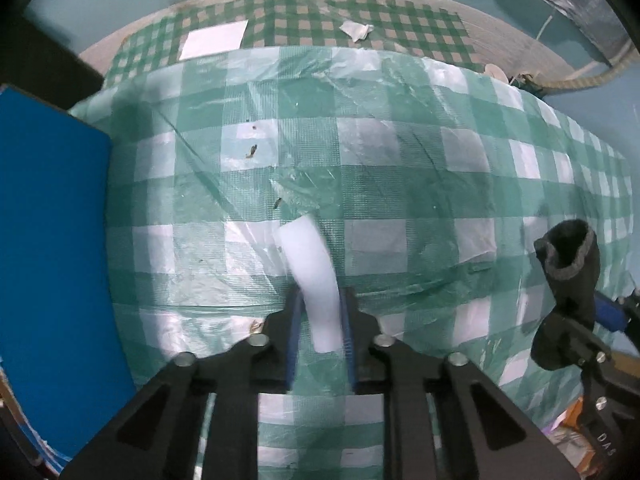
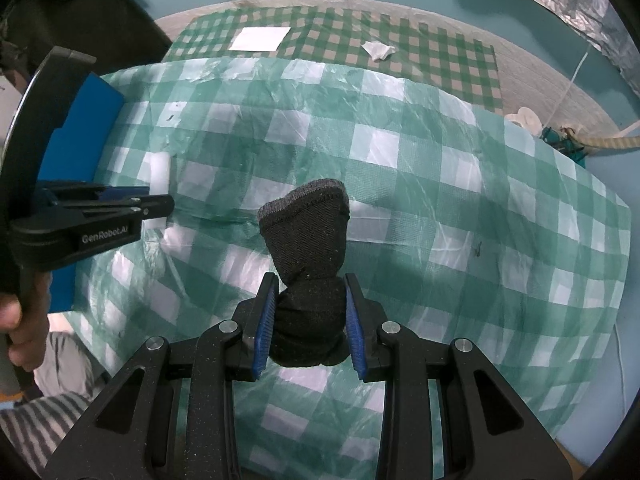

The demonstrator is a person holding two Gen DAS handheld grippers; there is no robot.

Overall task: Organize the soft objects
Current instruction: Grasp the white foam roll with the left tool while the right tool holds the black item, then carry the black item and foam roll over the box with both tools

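My left gripper is shut on a white foam strip and holds it above the green checked table cover. The strip curves upward past the fingertips. My right gripper is shut on a rolled black sock with a grey cuff, held above the same cover. The sock also shows at the right of the left wrist view. The left gripper with the white foam strip shows at the left of the right wrist view.
A blue box stands at the table's left edge, also in the right wrist view. A white paper sheet and a crumpled scrap lie on a darker checked cloth at the back. A rope lies at the far right.
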